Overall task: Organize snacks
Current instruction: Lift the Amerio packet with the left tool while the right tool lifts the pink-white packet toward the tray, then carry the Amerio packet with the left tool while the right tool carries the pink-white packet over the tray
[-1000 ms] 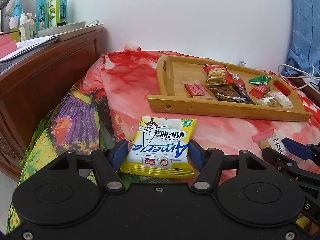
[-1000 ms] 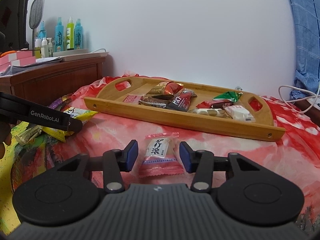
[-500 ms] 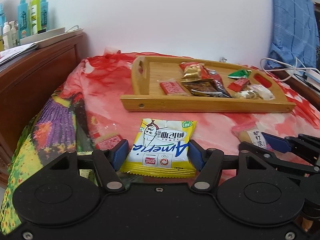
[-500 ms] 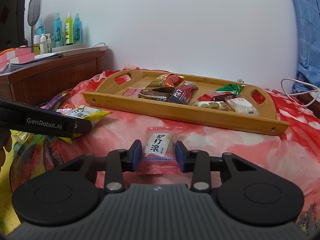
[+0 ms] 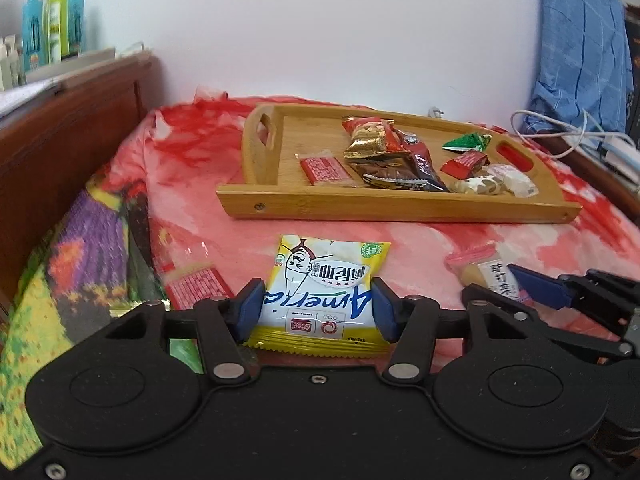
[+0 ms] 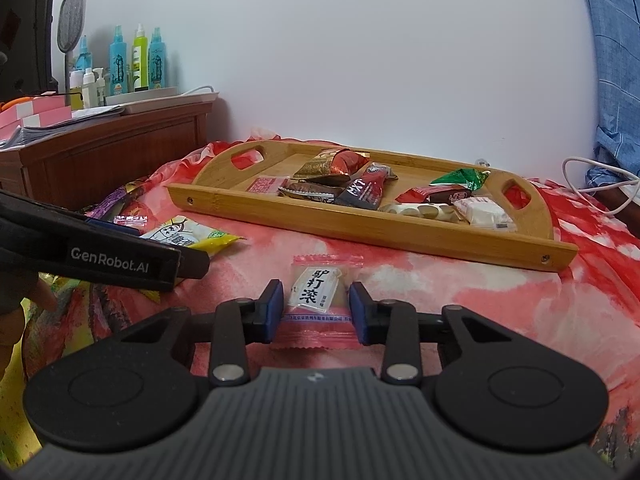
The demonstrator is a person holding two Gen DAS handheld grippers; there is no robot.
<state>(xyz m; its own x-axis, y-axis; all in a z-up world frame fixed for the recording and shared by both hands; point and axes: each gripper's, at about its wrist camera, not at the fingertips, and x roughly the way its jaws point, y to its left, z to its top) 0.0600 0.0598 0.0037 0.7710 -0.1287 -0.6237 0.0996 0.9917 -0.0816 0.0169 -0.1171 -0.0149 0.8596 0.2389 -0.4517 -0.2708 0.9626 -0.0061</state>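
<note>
Both snacks in hand lie on the red flowered bed (image 6: 460, 292), and the wooden tray (image 5: 400, 204) that already holds a spread of wrapped snacks sits beyond them, at about twelve to one o'clock from the left gripper (image 5: 316, 312) and twelve to one o'clock from the right gripper (image 6: 316, 312) as well. That is the relation the coming move turns on: each packet would have to travel up and forward over the tray's near wall, and the right gripper looks the nearer of the two to the tray's open middle. The yellow snack packet (image 5: 326, 292) lies straight ahead of the left gripper, its long axis running away toward twelve o'clock, its printed bottom seam nearest the camera. The left jaws are closing on it, the blue pads meeting its two long edges at nine and three o'clock, and the packet's sides appear pinched inward there, so I judge it gripped or very nearly so. The small pink-edged candy packet (image 6: 318, 292) lies the same way before the right gripper, long axis toward twelve o'clock. The right jaws stand narrowed around it, the pads against the wrapper's sides at nine and three o'clock, clamped on the film more than on the firm sweet inside. A loose hold on crinkly film could slip during a lift. A red flat wafer packet (image 5: 198, 286) rests on the bed at ten o'clock from the left gripper, untouched.
</note>
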